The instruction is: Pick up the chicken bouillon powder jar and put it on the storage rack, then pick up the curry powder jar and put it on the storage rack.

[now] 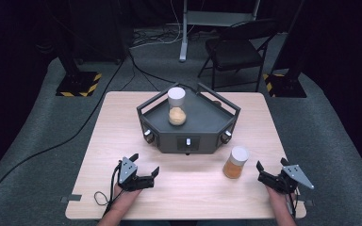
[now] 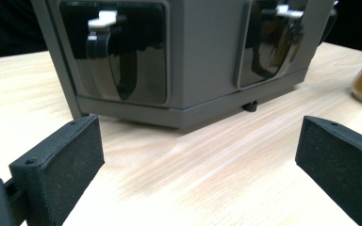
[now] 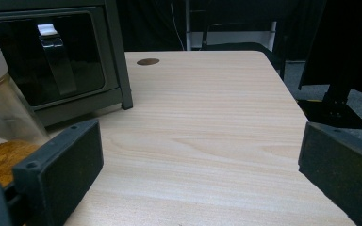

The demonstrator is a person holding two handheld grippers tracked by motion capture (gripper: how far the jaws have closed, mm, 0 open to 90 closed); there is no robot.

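A dark grey tray-like stand [image 1: 202, 123] with railed sides sits mid-table, with knobs and a small front switch. On it stands a clear jar [image 1: 176, 106] with a white lid and orange powder. A second such jar [image 1: 235, 162] stands on the table right of the stand's front. My left gripper [image 1: 145, 164] rests near the front edge, open and holding nothing; its view faces the stand's front panels [image 2: 122, 52]. My right gripper [image 1: 260, 171] is open too, just right of the second jar [image 3: 0, 136], whose powder shows beside its left jaw.
The wooden table [image 1: 122, 141] has free room at both sides and along the front. A black cable [image 1: 101, 197] trails from the left gripper. Behind the table stand a folding chair [image 1: 238, 49] and two black stands with hazard-striped bases [image 1: 78, 84].
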